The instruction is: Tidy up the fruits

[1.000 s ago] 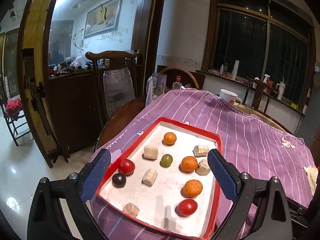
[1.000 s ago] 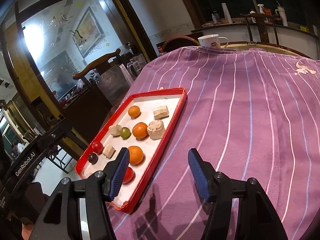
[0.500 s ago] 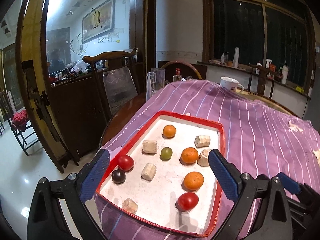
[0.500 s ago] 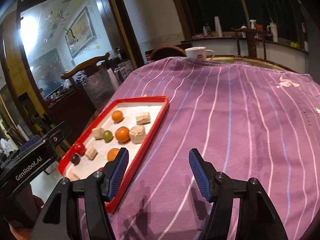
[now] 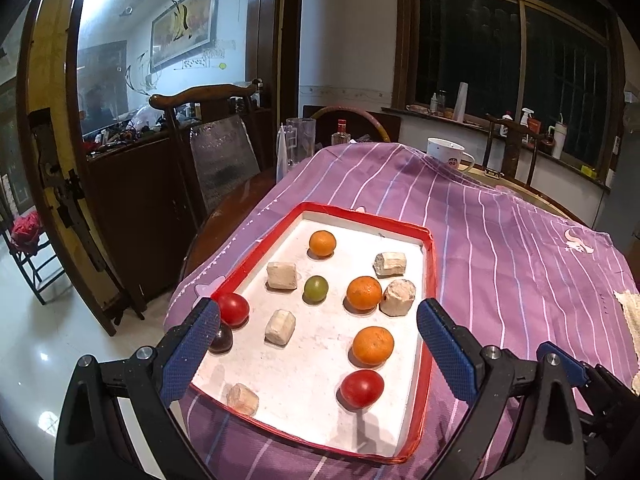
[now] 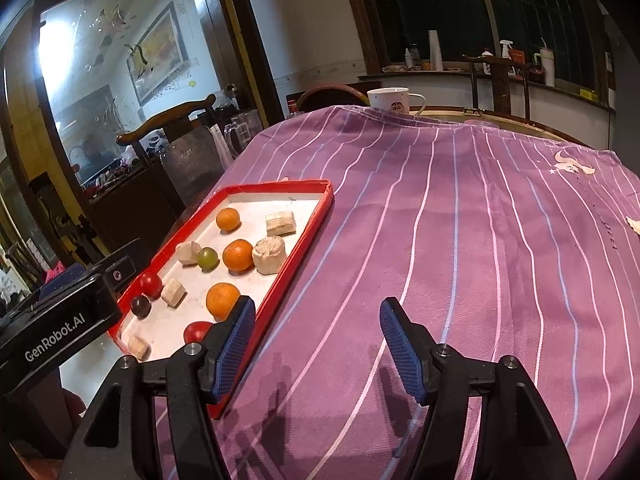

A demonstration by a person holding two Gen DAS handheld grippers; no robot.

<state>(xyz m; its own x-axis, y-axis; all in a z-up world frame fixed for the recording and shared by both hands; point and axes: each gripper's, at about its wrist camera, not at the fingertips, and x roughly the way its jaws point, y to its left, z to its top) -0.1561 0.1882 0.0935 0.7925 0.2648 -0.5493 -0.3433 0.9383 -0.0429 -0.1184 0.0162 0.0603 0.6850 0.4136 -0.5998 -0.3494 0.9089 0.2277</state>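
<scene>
A red-rimmed white tray [image 5: 430, 264] lies on the purple striped tablecloth. It holds three oranges [image 5: 373, 345], two red tomatoes [image 5: 362, 388], a green grape [image 5: 316, 289], a dark grape [image 5: 221, 339] and several beige blocks [image 5: 280, 327]. My left gripper [image 5: 316, 344] is open and empty, hovering over the tray's near end. My right gripper [image 6: 318, 344] is open and empty above the cloth, just right of the tray [image 6: 316, 220], whose fruits [image 6: 222, 300] show at its left.
A white mug [image 5: 444, 154] stands at the table's far edge. A glass pitcher [image 5: 296, 148] and a bottle [image 5: 341, 133] stand at the far left. A wooden chair [image 5: 216, 144] is left of the table. The purple cloth [image 6: 480, 240] stretches right of the tray.
My left gripper has moved in closer over the tray. My right gripper has shifted a little towards the tray. Both stay open and empty.
</scene>
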